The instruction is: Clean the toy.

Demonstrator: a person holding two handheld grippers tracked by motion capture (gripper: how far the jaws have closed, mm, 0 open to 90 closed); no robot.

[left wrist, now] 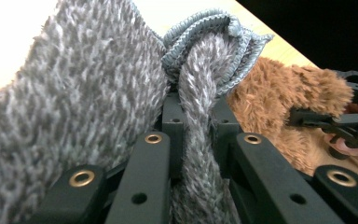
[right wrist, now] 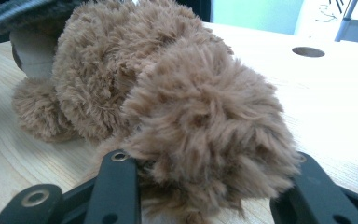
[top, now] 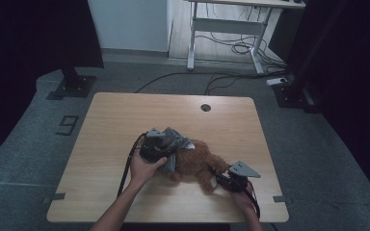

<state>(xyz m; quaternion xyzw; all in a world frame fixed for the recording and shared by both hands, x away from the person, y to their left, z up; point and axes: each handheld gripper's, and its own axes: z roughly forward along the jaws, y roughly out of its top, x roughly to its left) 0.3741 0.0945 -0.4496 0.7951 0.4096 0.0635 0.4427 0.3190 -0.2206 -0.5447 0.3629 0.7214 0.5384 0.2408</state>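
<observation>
Left gripper [top: 160, 150] clenches the grey knit garment [left wrist: 74, 107] at the plush toy's [top: 197, 163] ten o'clock end; right gripper [top: 221, 180] grasps its four o'clock limb.

High view looks down on your table [top: 125, 120] from above; both gripper views sit close-up along their jaws, sharing the brown plush toy [right wrist: 168, 93].
</observation>
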